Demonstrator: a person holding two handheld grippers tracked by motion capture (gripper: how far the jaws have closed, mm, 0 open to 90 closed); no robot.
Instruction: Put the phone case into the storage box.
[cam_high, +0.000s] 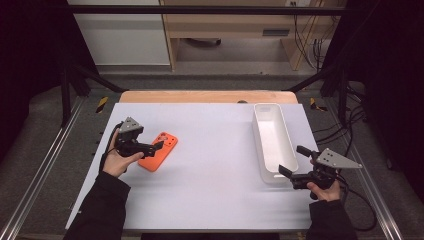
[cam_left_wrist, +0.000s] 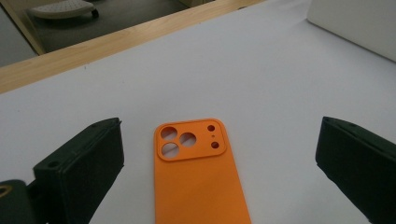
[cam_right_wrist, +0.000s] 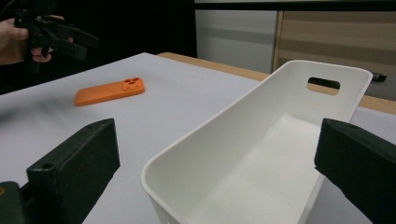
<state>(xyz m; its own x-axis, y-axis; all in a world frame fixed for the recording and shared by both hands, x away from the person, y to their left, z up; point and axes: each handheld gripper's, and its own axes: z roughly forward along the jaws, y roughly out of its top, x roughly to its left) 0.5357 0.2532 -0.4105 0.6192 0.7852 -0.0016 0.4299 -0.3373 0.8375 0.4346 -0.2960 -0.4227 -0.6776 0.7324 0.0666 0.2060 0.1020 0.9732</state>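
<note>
At nine o'clock: left gripper (cam_high: 159, 145) agape over orange phone case (cam_high: 159, 150); approach step, closing on case edges next. At four o'clock: right gripper (cam_high: 291, 161) agape at white bin (cam_high: 273, 141) end.

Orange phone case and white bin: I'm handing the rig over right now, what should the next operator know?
Left gripper: open, jaws either side of the orange phone case, not gripping it.
Right gripper: open, at the near end of the white bin, holding nothing.
The case lies flat on the white table, camera cutout facing up, left of the bin. The bin is empty.
Done: nothing moved yet.
Left: probably grip the case, lift it and put it in the bin.
</note>
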